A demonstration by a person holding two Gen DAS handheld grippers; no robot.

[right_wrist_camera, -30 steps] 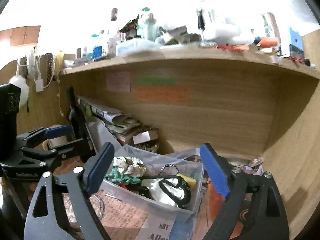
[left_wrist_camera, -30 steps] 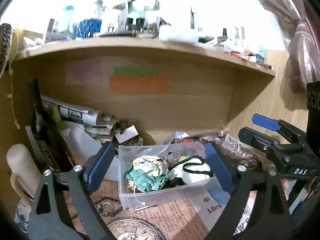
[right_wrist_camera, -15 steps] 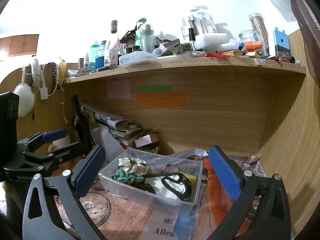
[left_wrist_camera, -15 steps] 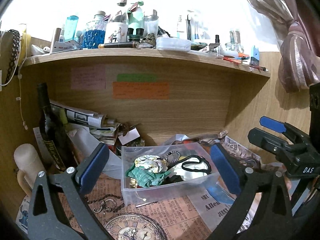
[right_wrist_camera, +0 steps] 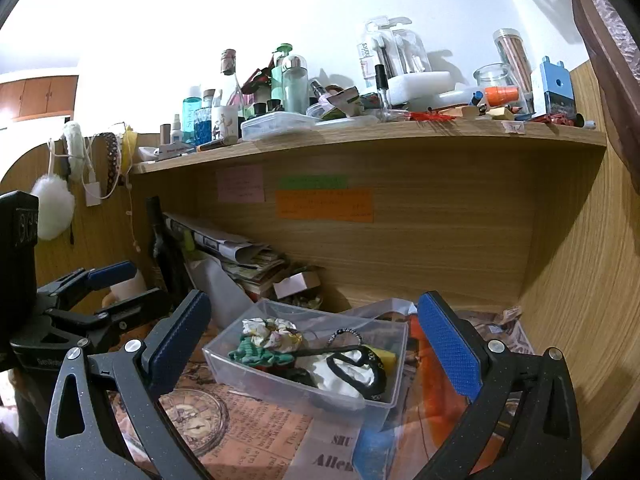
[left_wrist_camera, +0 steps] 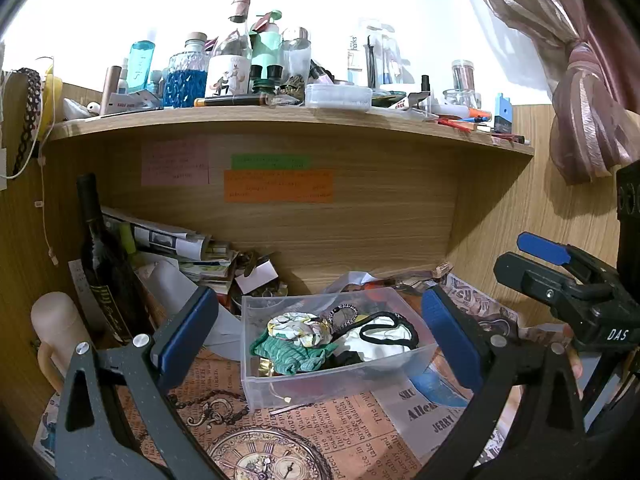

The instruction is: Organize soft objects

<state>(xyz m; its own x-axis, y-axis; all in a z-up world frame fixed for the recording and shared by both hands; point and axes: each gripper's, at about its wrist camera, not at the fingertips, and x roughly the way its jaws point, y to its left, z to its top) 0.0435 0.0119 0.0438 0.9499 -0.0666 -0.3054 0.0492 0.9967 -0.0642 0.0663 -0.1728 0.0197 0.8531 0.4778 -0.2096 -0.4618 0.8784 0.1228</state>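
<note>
Soft items, a green scrunchie (left_wrist_camera: 294,354) and floral scrunchie (left_wrist_camera: 298,328) among them, lie gathered in the clear bin (left_wrist_camera: 320,384) on the paper-covered desk (left_wrist_camera: 328,428) beneath the shelf (left_wrist_camera: 280,118). Left tool (left_wrist_camera: 320,340) and right tool (right_wrist_camera: 316,344) hover before the bin, jaws apart and empty, probably to keep the contents accessible.

Probably a home bedroom nook: a wooden shelf (left_wrist_camera: 280,120) crowded with toiletry bottles (left_wrist_camera: 188,76), a tied curtain (left_wrist_camera: 588,128) beside it, sticky notes (left_wrist_camera: 278,186) beneath.
</note>
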